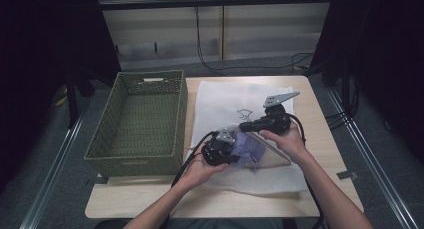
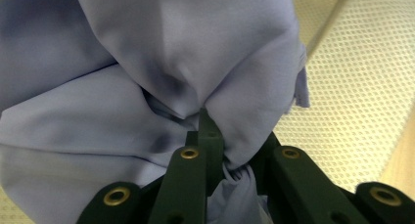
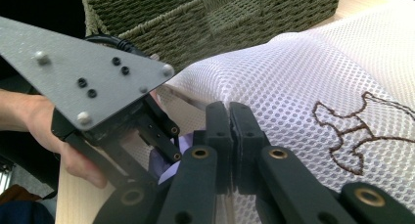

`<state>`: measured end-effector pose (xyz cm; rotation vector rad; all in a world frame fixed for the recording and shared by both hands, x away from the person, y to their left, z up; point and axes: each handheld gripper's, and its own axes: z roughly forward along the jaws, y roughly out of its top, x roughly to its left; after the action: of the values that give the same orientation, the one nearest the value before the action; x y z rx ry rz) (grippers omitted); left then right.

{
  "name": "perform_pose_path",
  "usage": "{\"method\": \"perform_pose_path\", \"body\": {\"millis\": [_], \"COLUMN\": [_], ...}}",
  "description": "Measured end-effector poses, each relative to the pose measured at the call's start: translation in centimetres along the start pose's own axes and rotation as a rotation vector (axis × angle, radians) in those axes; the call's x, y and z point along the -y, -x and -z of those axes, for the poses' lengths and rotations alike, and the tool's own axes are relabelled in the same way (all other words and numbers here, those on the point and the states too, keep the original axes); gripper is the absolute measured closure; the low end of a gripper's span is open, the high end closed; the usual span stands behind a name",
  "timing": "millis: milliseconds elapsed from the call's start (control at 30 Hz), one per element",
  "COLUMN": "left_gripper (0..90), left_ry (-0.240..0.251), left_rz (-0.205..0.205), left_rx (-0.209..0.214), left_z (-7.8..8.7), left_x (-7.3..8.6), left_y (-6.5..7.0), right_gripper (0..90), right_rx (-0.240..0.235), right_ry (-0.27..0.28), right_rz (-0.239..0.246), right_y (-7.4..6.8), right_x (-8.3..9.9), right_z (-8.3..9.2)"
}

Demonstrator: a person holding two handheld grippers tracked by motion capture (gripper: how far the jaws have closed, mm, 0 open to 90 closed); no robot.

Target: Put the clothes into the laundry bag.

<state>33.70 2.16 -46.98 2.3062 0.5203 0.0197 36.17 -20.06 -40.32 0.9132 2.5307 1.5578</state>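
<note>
A white mesh bag (image 1: 235,101) with a brown stitched figure lies on the table. At its near end a bunched lavender cloth (image 1: 250,148) sits at the bag's mouth. My left gripper (image 1: 232,156) is shut on a fold of that cloth (image 2: 147,87), the jaw tips (image 2: 208,121) pinching the fabric, with mesh (image 2: 357,87) beyond. My right gripper (image 1: 245,125) points left and is shut on the bag's raised edge; in the right gripper view its jaws (image 3: 228,109) meet on the mesh (image 3: 303,67). The left gripper's grey plate (image 3: 83,72) and a bit of lavender cloth (image 3: 169,160) show beside them.
A green woven basket (image 1: 105,144) stands on the table's left half, close beside the bag; its wall (image 3: 220,18) rises just behind the grippers. Bare wood table (image 1: 325,134) runs right of the bag. Cables trail from both grippers toward the person.
</note>
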Motion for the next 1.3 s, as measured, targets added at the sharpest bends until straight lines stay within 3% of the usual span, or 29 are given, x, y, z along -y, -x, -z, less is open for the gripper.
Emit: {"method": "perform_pose_path", "body": {"millis": [333,500,567,767,900,967,1033,1100,1133,1167,1300], "left_gripper": [81.5,81.5,81.5,81.5,81.3,81.2,81.2,80.5,80.4,80.4,80.5], "left_ry": [-0.011,0.025,0.01,0.046,0.027,0.059,0.05,0.097,0.099,0.136,0.14], "left_rz": [0.006,0.031,0.009,0.054,0.032,0.057,0.064,0.117,0.121,0.149,0.147], "left_rx": [-0.024,-0.048,-0.066,-0.084,-0.108,-0.112,-0.137,-0.143,-0.149,-0.145,-0.177], "left_z": [-0.6,-0.8,-0.8,-1.2,-1.3,-1.6,-1.6,-1.8,-1.7,-1.9,-1.9], "left_x": [-0.1,-0.1,-0.3,-0.5,-0.5,-0.4,-0.5,-0.5,-0.5,-0.4,-0.3], "left_y": [-1.0,-1.1,-1.0,-1.2,-1.0,-1.1,-1.2,-1.3,-1.3,-1.3,-1.4], "right_gripper": [88.5,88.5,88.5,88.6,88.7,88.7,88.8,88.8,88.8,88.8,88.9], "right_rx": [-0.006,-0.003,-0.003,-0.004,-0.011,-0.008,-0.008,-0.012,-0.015,-0.017,-0.021], "right_ry": [0.003,0.005,0.004,0.002,0.002,-0.002,-0.003,-0.005,-0.004,-0.004,-0.009], "right_rz": [0.0,-0.002,-0.001,0.0,-0.001,0.0,0.002,0.002,0.002,0.002,0.005], "right_y": [-0.1,0.0,0.0,0.0,0.0,0.0,0.0,-0.1,-0.1,-0.1,-0.2], "right_x": [0.0,0.1,0.1,0.1,0.1,0.2,0.2,0.2,0.2,0.2,0.2], "right_z": [0.2,0.2,0.2,0.1,0.1,0.1,0.1,0.0,0.0,0.0,-0.1]}}
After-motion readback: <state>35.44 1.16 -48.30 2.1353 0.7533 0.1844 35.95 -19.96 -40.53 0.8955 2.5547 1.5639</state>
